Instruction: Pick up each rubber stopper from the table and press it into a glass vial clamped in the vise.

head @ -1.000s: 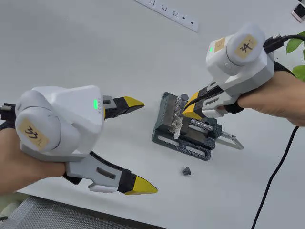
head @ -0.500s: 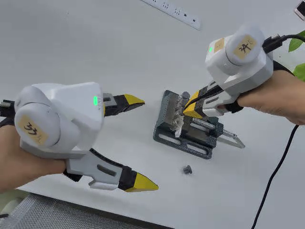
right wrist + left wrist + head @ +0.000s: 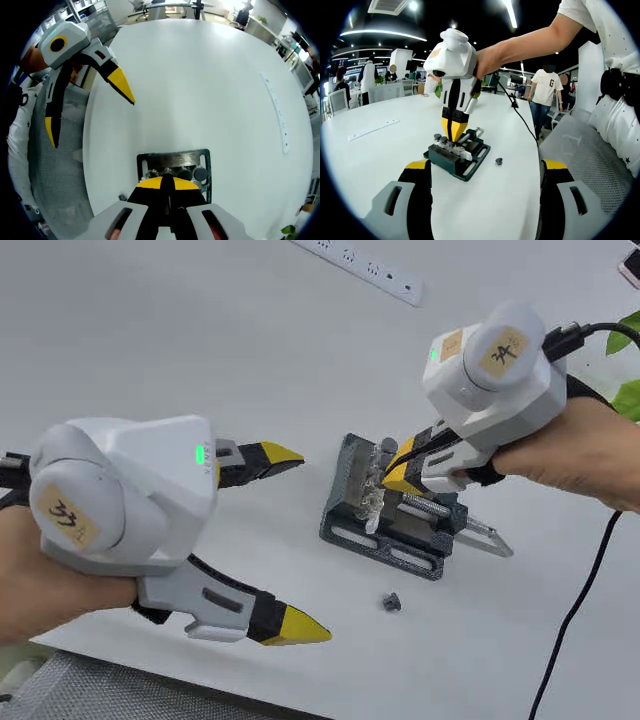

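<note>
A dark vise (image 3: 392,525) stands mid-table and clamps a row of glass vials (image 3: 371,492); one at the far end has a grey stopper (image 3: 388,445) in it. My right gripper (image 3: 386,478) is shut, its yellow tips pressed down on the vials' tops, and I see nothing between its jaws. In the right gripper view those tips (image 3: 167,183) cover the row in the vise (image 3: 172,161). A loose rubber stopper (image 3: 390,601) lies on the table in front of the vise. My left gripper (image 3: 308,545) hangs wide open to the left, holding nothing, facing the vise (image 3: 456,156).
A white power strip (image 3: 360,265) lies at the far edge. A black cable (image 3: 578,612) trails off to the right, below green leaves (image 3: 625,340). The near table edge with a mesh chair (image 3: 80,690) is at the bottom left. People stand in the background.
My right gripper's body has tilted a little while its tips stay on the vials. The left gripper, the vise and the loose stopper have not moved.
</note>
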The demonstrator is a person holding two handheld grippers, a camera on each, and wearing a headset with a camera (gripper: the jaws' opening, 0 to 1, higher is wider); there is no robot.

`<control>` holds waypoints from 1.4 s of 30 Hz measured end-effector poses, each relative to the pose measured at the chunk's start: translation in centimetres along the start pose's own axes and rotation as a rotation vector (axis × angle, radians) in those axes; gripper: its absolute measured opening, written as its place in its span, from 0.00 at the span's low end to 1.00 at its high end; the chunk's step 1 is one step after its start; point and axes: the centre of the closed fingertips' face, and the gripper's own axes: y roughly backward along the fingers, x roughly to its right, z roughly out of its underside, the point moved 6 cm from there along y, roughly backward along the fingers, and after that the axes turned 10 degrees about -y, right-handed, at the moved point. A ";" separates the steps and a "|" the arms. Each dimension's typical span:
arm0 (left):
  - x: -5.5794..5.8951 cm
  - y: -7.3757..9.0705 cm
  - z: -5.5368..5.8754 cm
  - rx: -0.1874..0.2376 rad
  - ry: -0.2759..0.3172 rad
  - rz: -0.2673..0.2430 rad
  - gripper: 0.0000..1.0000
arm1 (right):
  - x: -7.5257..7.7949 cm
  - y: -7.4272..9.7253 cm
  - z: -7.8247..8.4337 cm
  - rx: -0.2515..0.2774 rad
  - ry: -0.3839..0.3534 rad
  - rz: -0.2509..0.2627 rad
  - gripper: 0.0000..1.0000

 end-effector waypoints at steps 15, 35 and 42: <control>0.0 -0.4 -0.2 0.004 0.000 0.004 0.88 | -0.2 -0.3 -0.3 -0.064 0.053 0.003 0.00; -0.2 -0.6 -0.4 0.005 0.002 -0.003 0.87 | 0.0 -0.4 -0.5 -0.083 0.047 -0.026 0.00; -0.4 -0.4 -0.4 0.005 0.006 -0.010 0.86 | 0.0 -0.5 -0.4 -0.084 0.079 -0.019 0.00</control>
